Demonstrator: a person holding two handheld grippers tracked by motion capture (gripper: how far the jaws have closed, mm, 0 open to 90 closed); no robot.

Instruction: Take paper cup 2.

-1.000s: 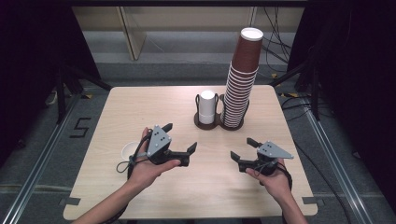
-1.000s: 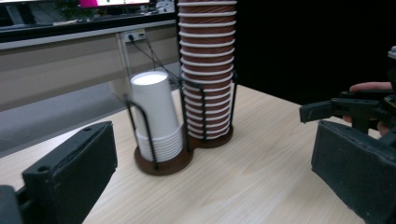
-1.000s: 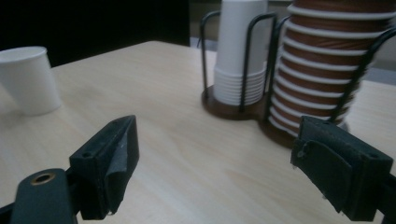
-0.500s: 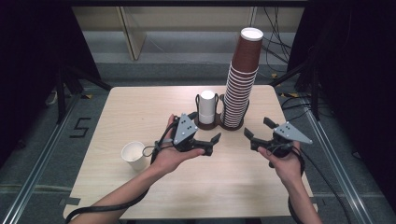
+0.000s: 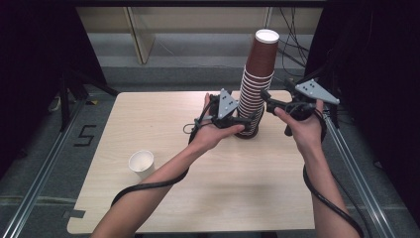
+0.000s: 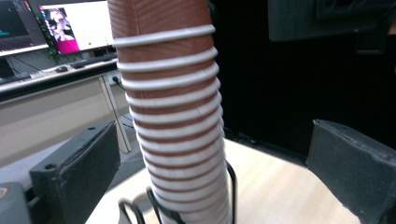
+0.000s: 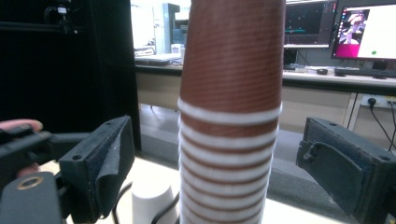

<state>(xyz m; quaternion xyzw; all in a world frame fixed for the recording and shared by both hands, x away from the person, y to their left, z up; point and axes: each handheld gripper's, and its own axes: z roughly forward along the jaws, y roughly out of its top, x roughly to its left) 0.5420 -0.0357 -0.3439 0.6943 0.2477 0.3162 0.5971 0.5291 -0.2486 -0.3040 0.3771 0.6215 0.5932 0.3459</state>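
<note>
Left claw (image 5: 247, 119): jaws spread wide on either side of the lower part of the cup stack (image 5: 255, 84), pads clear of it with a gap on both flanks in the left gripper view, gripping nothing
Right claw (image 5: 267, 99): raised beside the upper part of the stack, jaws have just been opening, the stack stands between them untouched in the right gripper view, room left on each side
Cup stack: tall brown column with white rims, upright in a black wire holder (image 6: 187, 212) near the far edge of the desk (image 5: 237, 198), right of the middle
Stack top: single brown cup with a white mouth, well above both claws
White cup in holder (image 7: 154, 203): low behind the stack's foot in the right gripper view, just beside it
Loose white cup (image 5: 141, 162): stands alone toward the desk's left edge, well apart from both claws
Open room: wide bare wood across the near half of the desk, crossed by the two forearms
Cables: the left one (image 5: 148, 187) lies over the near left part of the desk, the right one (image 5: 322, 193) hangs past the right edge
Surroundings: dark curtains close to the left and right edges
</note>
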